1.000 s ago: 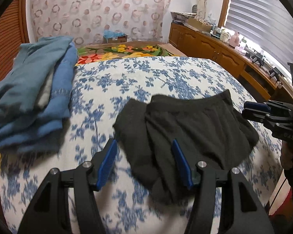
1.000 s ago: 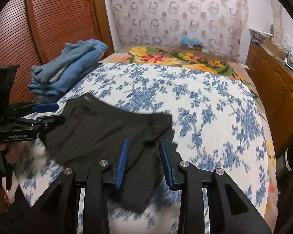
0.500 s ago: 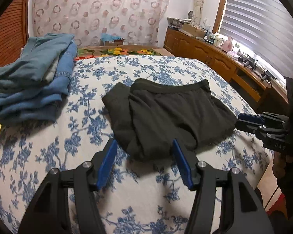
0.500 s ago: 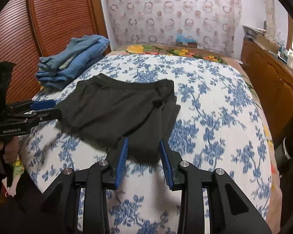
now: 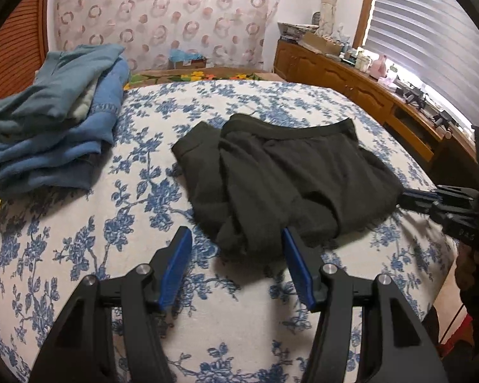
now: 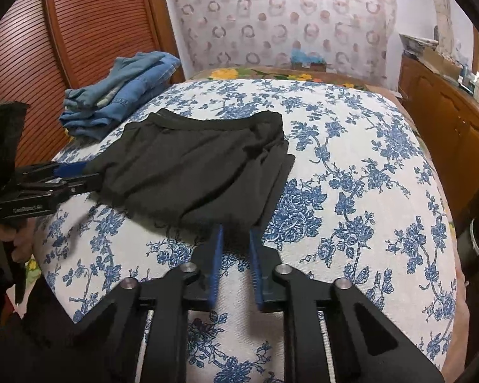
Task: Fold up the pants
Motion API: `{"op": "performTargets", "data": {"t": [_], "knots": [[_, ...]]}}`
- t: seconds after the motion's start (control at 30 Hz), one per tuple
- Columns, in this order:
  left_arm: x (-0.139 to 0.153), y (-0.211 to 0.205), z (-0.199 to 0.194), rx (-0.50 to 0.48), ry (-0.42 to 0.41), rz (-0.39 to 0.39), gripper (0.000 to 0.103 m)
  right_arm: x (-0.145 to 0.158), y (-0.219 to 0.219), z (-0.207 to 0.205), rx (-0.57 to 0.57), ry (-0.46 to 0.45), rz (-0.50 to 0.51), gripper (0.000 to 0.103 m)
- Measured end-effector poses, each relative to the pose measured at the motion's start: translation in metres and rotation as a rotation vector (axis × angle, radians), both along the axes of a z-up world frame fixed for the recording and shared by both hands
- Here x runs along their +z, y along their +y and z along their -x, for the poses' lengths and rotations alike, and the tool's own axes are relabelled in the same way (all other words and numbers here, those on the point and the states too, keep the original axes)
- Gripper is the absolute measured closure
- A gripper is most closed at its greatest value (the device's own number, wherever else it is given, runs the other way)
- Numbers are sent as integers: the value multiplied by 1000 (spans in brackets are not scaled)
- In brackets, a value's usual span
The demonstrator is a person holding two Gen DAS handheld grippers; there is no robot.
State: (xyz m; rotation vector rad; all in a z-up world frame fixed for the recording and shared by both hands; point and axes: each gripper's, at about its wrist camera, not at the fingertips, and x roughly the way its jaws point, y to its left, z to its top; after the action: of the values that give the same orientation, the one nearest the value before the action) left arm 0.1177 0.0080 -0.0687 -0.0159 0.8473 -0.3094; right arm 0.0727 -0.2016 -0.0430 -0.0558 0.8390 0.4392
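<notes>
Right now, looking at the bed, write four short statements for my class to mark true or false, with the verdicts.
1. The pants are dark. True.
2. The jeans lie on top of the pants. False: they are stacked apart from them, off to one side.
3. The left tongs stand open. True.
4. The sheet is plain white. False: it is printed with blue flowers.
</notes>
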Motion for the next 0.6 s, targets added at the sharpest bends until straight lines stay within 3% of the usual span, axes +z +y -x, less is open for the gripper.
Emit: {"op": "performTargets", "data": {"t": [0.13,0.33,0.43,0.5,0.53,0.6], "knots": [[-6,1,-1,10,9,-13,45,11,-14,3,-59,-54,29,103],[-2,3,4,3,-13,7,47,13,-30,0,-71,-34,-13,103],[3,3,9,-18,-31,38,61,16,-25,3,-54,-44,-49,103],[5,2,10,-29,-34,48,69,17,-20,3,-45,-49,-55,95],[6,2,10,-31,-36,47,70,17,-16,3,-41,-51,-52,81],[7,2,10,-33,-38,53,74,16,-10,2,-28,-50,-61,78]]}}
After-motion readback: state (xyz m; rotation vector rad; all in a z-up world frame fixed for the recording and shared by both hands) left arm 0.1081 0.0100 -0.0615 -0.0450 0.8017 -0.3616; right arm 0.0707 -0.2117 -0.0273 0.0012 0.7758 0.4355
